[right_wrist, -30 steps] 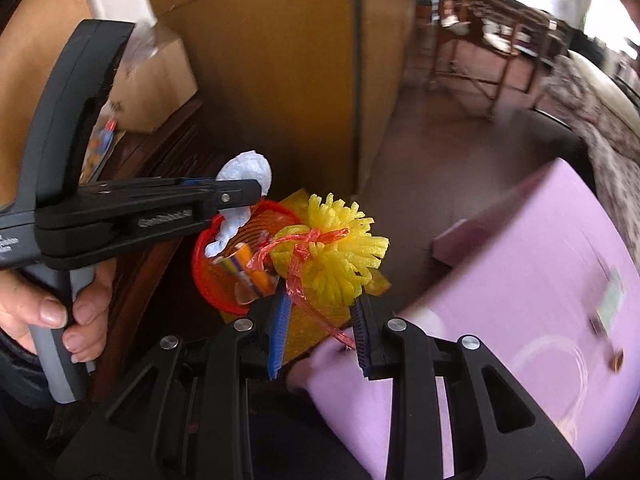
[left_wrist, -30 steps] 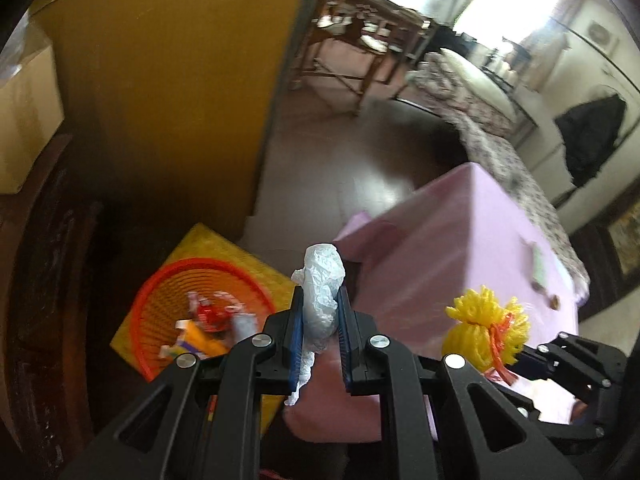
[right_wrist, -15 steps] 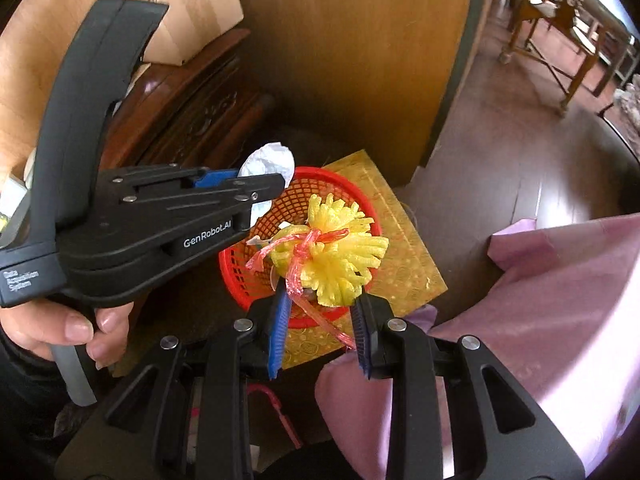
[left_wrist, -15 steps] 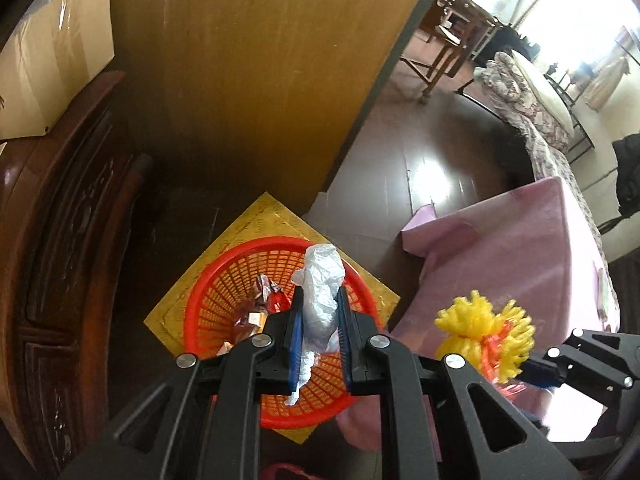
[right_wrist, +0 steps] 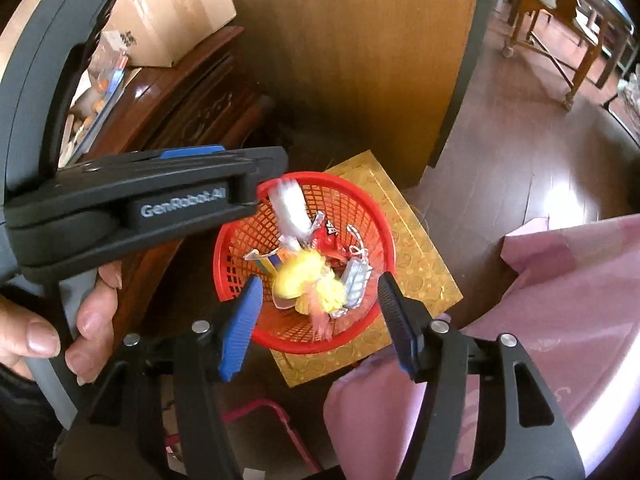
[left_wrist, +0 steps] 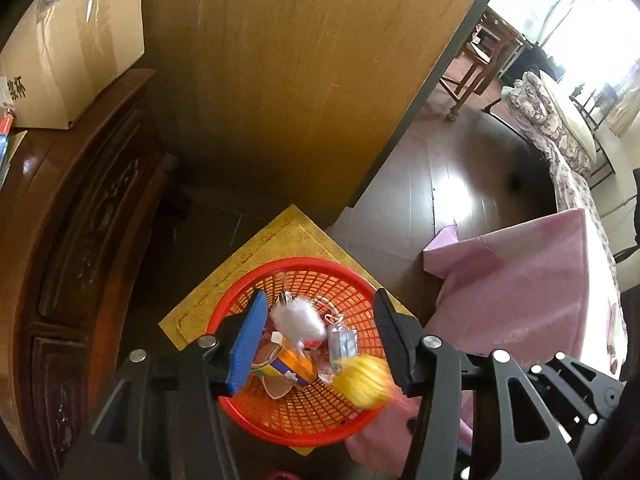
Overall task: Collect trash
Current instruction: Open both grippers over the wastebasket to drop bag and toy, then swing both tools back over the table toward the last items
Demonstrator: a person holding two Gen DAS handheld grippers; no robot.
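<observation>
Both the left tool (left_wrist: 320, 338) and right tool (right_wrist: 320, 316) gape released above the red basket (left_wrist: 240, 414); the white plastic wad (left_wrist: 298, 322) and yellow pompom (right_wrist: 308, 282) blur inside it

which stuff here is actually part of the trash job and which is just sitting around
Part of the job:
red basket
white plastic wad
yellow pompom
left gripper, open
right gripper, open

Just lying about:
cardboard box
pink tablecloth
gold mat
wooden cabinet
</observation>
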